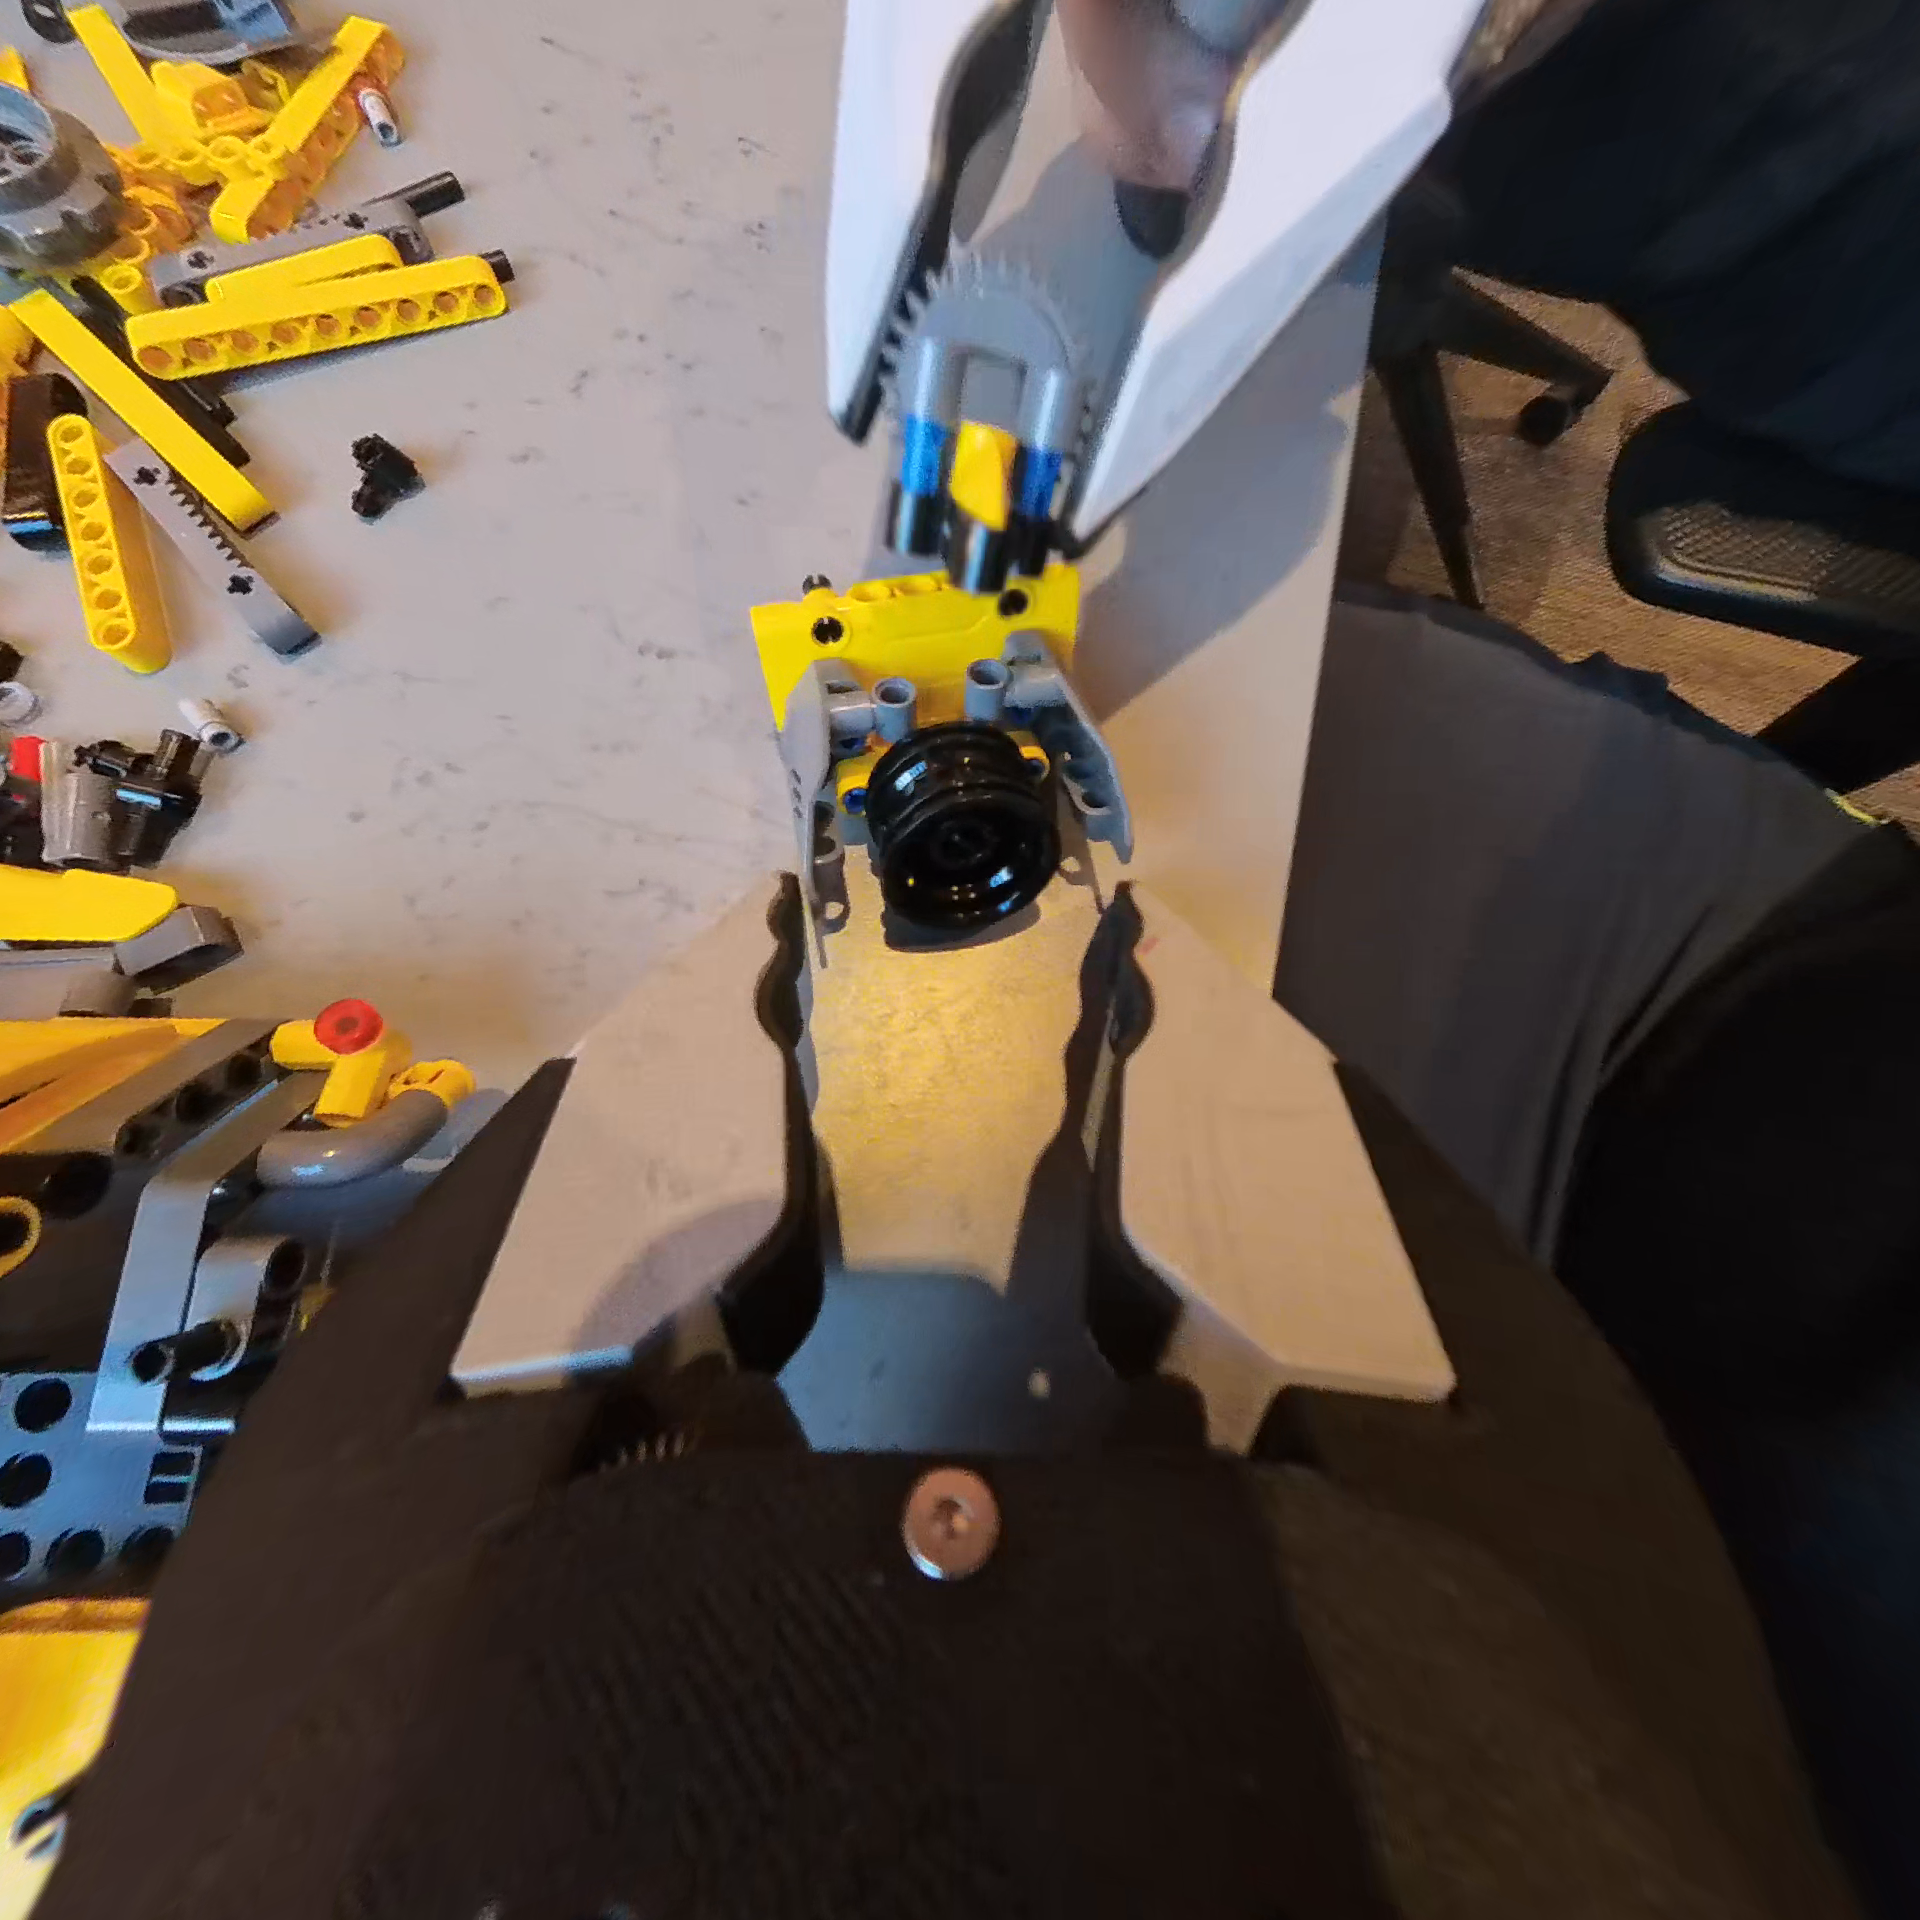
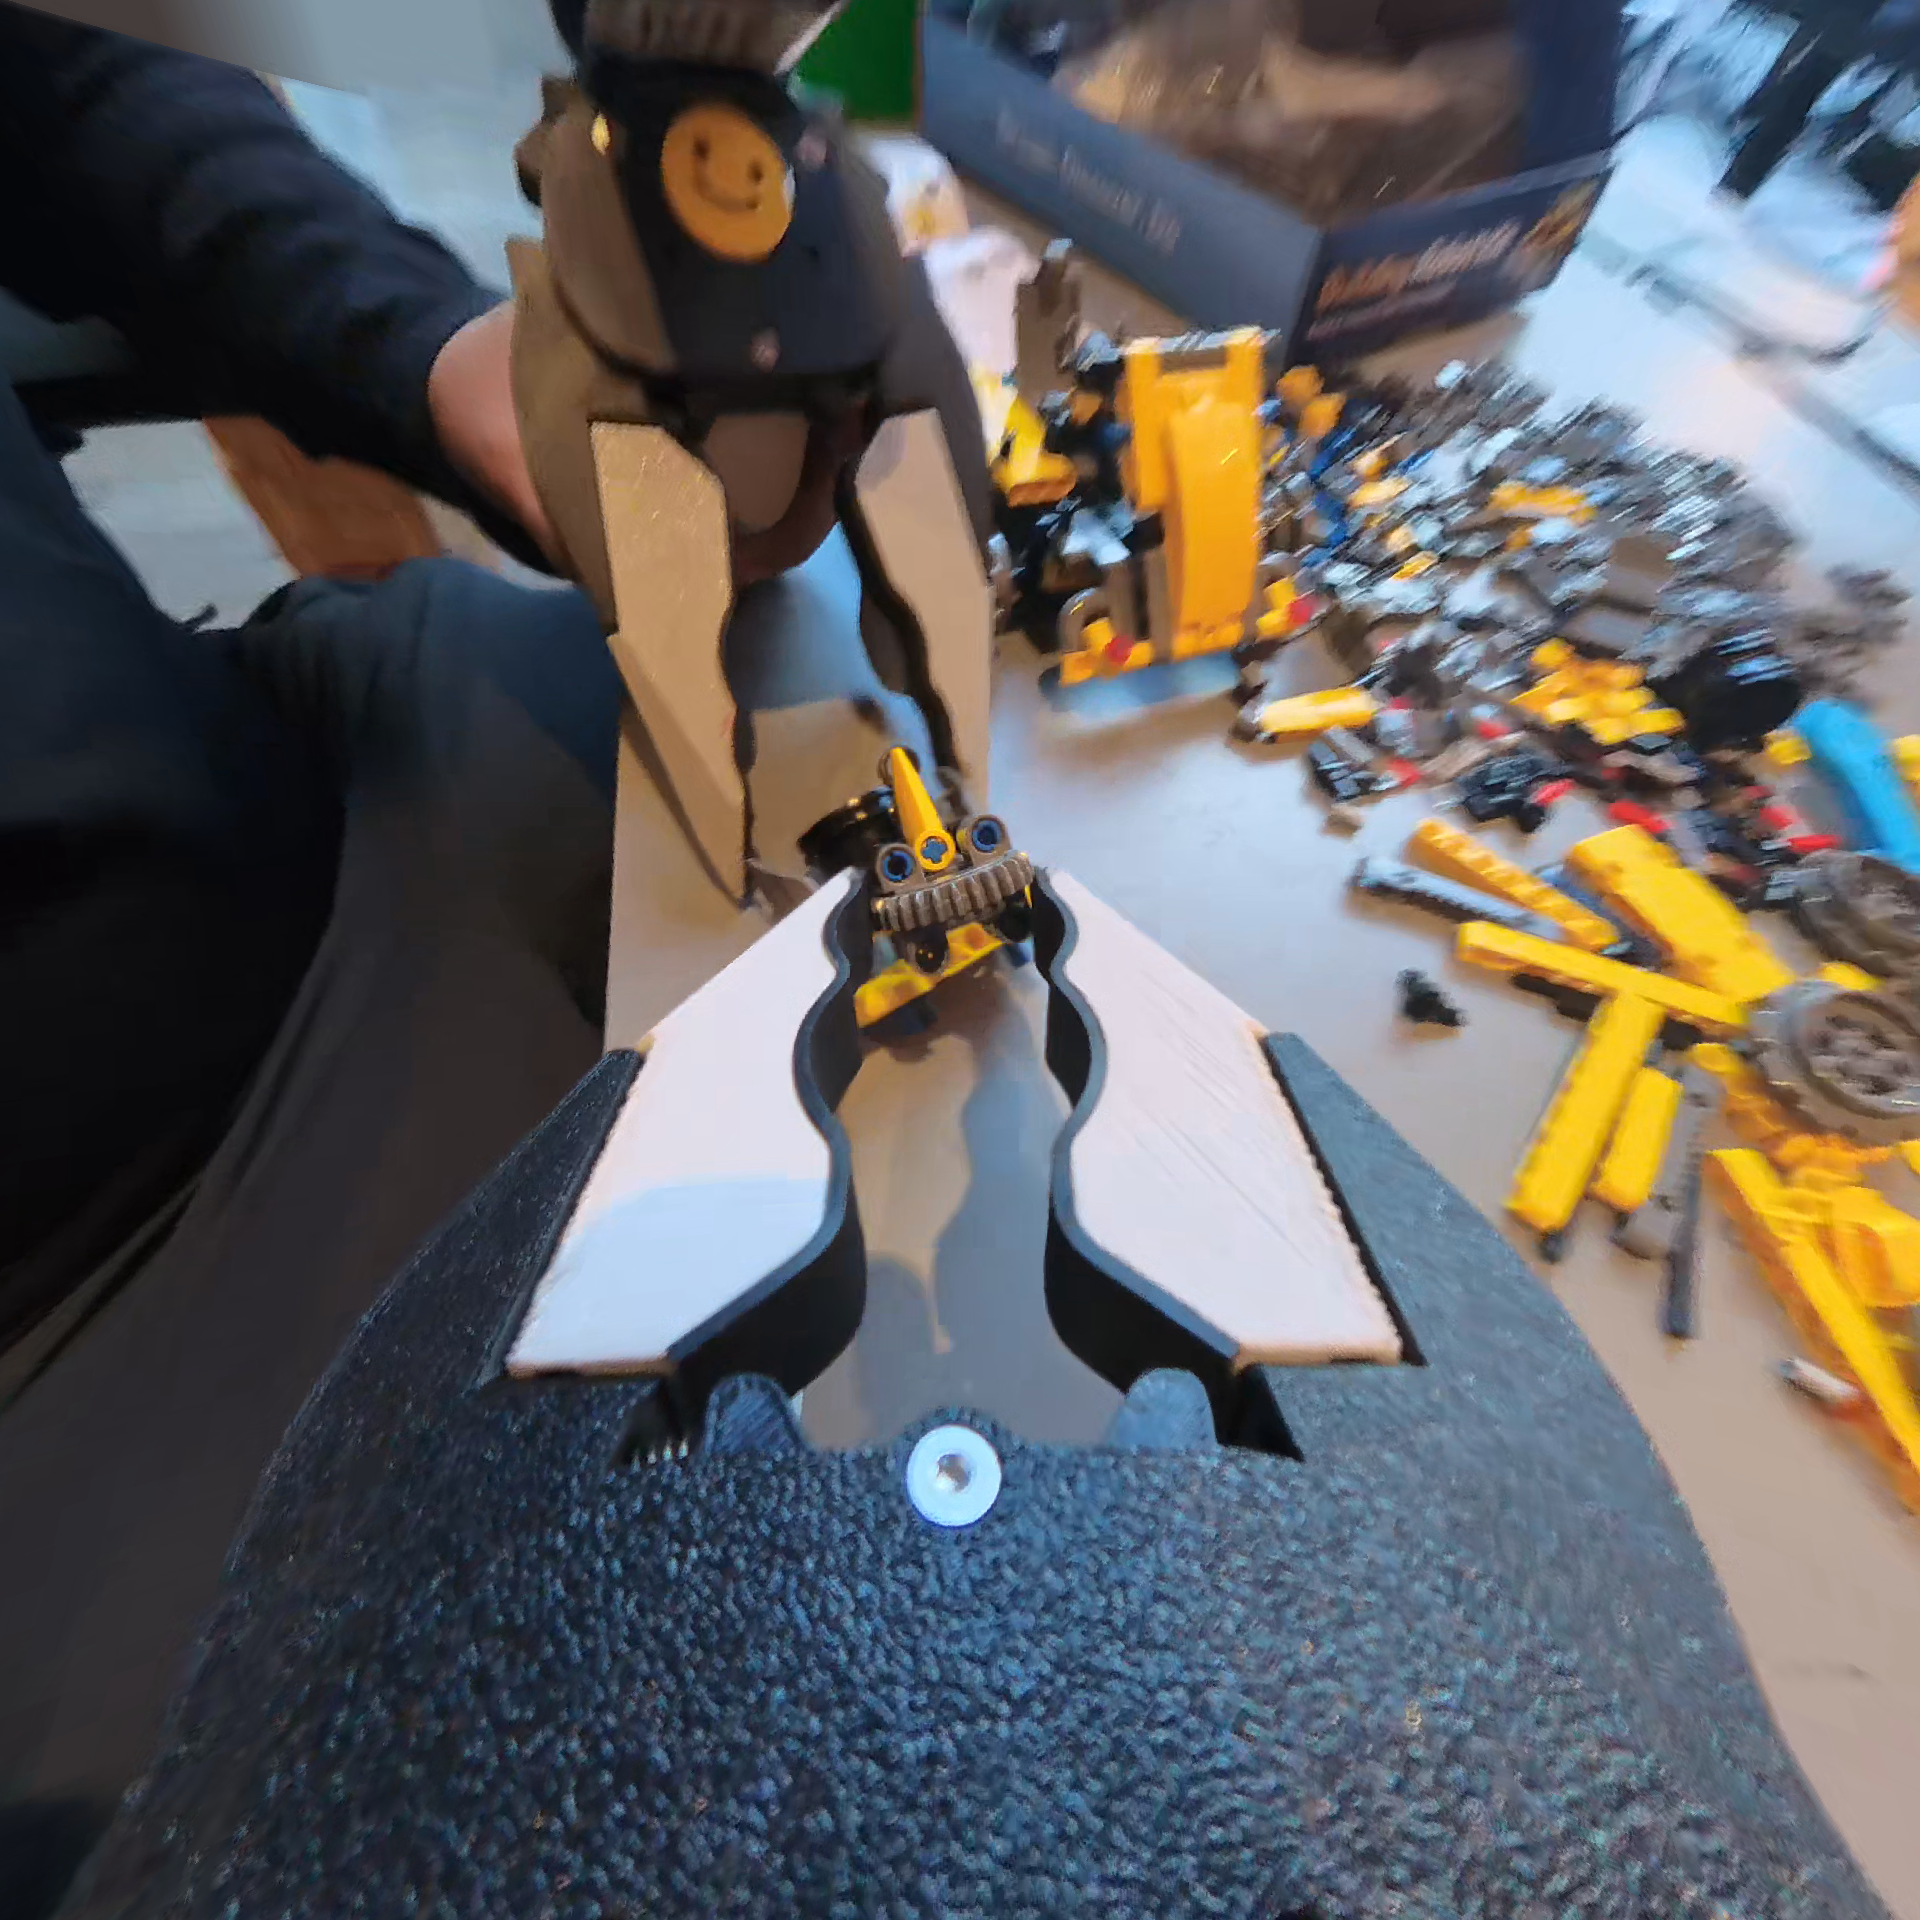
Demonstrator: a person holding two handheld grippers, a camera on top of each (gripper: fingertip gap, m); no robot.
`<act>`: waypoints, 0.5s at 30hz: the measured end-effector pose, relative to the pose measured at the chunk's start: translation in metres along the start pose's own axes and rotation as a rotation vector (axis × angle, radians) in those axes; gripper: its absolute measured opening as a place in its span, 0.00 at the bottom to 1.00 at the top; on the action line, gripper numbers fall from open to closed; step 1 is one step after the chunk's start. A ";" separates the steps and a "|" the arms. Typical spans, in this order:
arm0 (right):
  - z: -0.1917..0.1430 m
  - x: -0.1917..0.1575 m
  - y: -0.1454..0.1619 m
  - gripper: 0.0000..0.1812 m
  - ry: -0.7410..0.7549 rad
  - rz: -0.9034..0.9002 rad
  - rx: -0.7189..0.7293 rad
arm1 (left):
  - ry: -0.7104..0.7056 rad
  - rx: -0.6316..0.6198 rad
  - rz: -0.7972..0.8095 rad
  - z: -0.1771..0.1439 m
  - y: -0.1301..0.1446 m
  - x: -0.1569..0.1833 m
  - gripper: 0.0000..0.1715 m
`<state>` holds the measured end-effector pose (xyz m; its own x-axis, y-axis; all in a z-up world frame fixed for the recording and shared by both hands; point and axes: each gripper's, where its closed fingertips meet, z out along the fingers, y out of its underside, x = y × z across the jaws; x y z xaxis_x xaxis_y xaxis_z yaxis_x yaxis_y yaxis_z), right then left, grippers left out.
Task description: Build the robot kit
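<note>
A pale, speckled counter [image 1: 623,312] carries a litter of yellow, grey and black building-toy parts. At far left lies a heap of loose yellow beams [image 1: 312,317] and grey pieces, with a small black connector [image 1: 382,476] lying apart from them on bare surface. Toward the middle, near the counter's right edge, stands a small yellow block assembly [image 1: 914,634] with grey side arms and a black wheel hub [image 1: 961,836] facing the left hand-held gripper [image 1: 951,904]. That gripper's fingers are spread wide, their tips just beside the grey arms; I cannot tell if they touch. Opposite, the right hand-held gripper [image 2: 940,894] pinches a grey toothed gear piece [image 2: 951,894] fitted with blue and black pins and a yellow wedge, its long axis pointing down at the assembly's top. To the right the counter ends; beyond the edge are a dark garment and an office chair [image 1: 1714,520] on carpet.
</note>
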<state>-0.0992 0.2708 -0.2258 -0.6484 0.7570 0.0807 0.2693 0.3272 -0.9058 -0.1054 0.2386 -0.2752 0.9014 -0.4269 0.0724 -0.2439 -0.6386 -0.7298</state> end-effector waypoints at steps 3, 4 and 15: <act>0.004 -0.003 -0.005 0.17 -0.058 0.120 0.021 | 0.015 0.003 -0.008 -0.001 0.000 0.001 0.33; 0.001 -0.004 -0.013 0.16 -0.094 0.183 0.073 | 0.024 0.004 -0.005 -0.001 0.000 0.002 0.32; -0.029 -0.007 -0.047 0.16 -0.238 0.338 0.386 | 0.037 0.013 0.051 -0.002 -0.001 0.009 0.29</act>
<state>-0.0861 0.2666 -0.1716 -0.7261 0.6209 -0.2954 0.2386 -0.1754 -0.9552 -0.0976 0.2342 -0.2726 0.8742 -0.4819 0.0597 -0.2839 -0.6070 -0.7423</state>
